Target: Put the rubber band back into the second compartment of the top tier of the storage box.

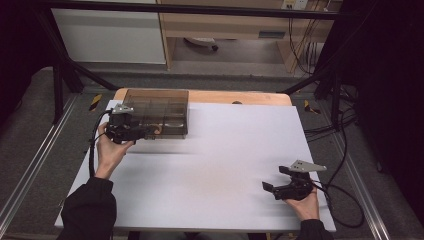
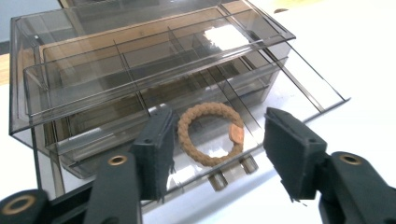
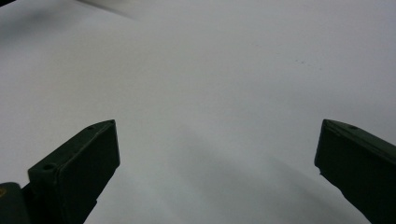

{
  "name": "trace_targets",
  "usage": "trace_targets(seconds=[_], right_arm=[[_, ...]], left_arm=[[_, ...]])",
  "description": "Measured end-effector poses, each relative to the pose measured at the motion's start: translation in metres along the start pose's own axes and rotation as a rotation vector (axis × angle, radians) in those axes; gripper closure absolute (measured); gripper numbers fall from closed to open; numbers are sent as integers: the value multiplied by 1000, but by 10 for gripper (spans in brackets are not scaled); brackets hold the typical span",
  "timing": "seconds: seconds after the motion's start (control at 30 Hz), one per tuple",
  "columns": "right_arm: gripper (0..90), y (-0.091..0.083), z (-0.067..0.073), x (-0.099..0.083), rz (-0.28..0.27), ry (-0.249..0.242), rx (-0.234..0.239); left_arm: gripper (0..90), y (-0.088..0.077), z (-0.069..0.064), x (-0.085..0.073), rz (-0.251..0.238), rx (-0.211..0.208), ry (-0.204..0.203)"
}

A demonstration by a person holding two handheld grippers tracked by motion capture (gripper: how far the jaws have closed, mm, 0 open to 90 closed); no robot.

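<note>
Item: braided ring (image 2: 210,134) laid in pulled-out drawer (image 2: 261,100) of smoked organizer box (image 1: 156,111), far-left corner of surface (image 1: 215,165) | Left gripper (image 2: 217,144): jaws parted, nothing held | Right gripper (image 1: 287,181): jaws wide, empty, near-right edge | Step: ring judged released | Next: drawer to be pushed shut.

Worktop (image 1: 210,165): organizer box (image 1: 162,102) at far left corner | drawer (image 2: 280,100) pulled out toward you, braided ring (image 2: 210,134) lying in it | your left hand-held gripper (image 1: 147,134) just before the drawer, ring beyond its parted jaws | your right hand-held gripper (image 1: 274,181) near right edge, well apart from the box.
</note>
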State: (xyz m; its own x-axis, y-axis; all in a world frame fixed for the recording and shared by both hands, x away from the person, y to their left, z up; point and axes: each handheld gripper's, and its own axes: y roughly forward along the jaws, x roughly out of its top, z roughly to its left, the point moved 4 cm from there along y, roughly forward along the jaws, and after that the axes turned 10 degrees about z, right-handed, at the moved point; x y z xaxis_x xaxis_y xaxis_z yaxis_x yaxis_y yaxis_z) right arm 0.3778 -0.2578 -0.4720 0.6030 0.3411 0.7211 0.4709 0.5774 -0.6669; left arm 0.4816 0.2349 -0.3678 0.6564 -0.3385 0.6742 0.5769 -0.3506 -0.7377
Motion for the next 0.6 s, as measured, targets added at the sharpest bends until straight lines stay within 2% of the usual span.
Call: trace_targets(seconds=[0.3, 0.6], right_arm=[[7, 0, 0, 0, -1, 1, 0], [7, 0, 0, 0, -1, 2, 1]], left_arm=[[287, -10, -8, -12, -29, -47, 13], [135, -10, -12, -30, -30, -39, 53]])
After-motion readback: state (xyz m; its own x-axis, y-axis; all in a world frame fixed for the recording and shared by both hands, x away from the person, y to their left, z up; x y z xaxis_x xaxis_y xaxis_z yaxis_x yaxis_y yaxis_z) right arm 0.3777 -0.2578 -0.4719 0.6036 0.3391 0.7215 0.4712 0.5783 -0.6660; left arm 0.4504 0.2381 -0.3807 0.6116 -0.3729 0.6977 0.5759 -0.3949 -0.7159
